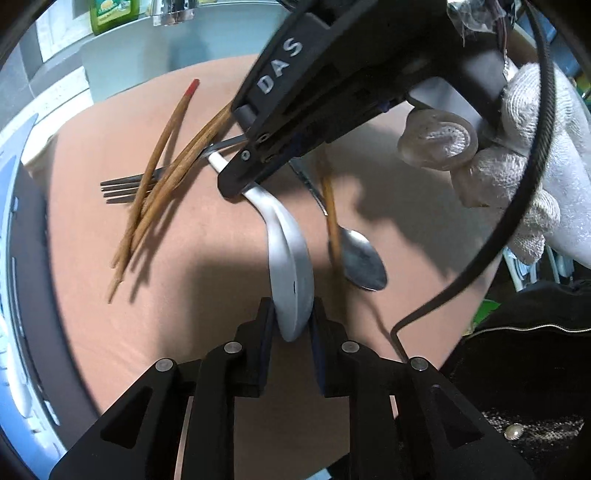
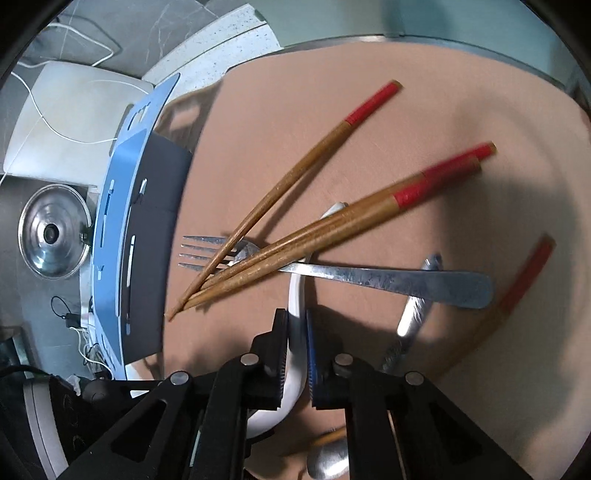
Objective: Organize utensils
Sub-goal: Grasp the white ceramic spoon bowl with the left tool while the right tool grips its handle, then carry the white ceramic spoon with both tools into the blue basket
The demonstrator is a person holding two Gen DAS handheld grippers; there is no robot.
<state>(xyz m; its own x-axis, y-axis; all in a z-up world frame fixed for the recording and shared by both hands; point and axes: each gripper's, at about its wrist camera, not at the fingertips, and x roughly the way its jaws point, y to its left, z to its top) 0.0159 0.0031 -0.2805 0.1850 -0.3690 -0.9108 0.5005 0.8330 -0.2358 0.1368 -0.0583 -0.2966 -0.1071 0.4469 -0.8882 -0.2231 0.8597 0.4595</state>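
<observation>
Left gripper (image 1: pixel 293 321): fingers pinching bowl of white spoon (image 1: pixel 290 266). Right gripper (image 2: pixel 295 332): fingers pinching handle of same spoon (image 2: pixel 296 295), tilted on edge over mat (image 1: pixel 184 277). Just beyond, steel spoon (image 1: pixel 364 258) near right edge, one chopstick (image 1: pixel 330 206) touching it. Fork (image 2: pixel 369 277) crossing over white spoon handle, tines toward left edge. Chopstick bundle (image 2: pixel 314 236) lying across fork, red ends toward far edge. Rack (image 2: pixel 122 221) beside left edge. Bottle (image 1: pixel 107 14) past far edge.
</observation>
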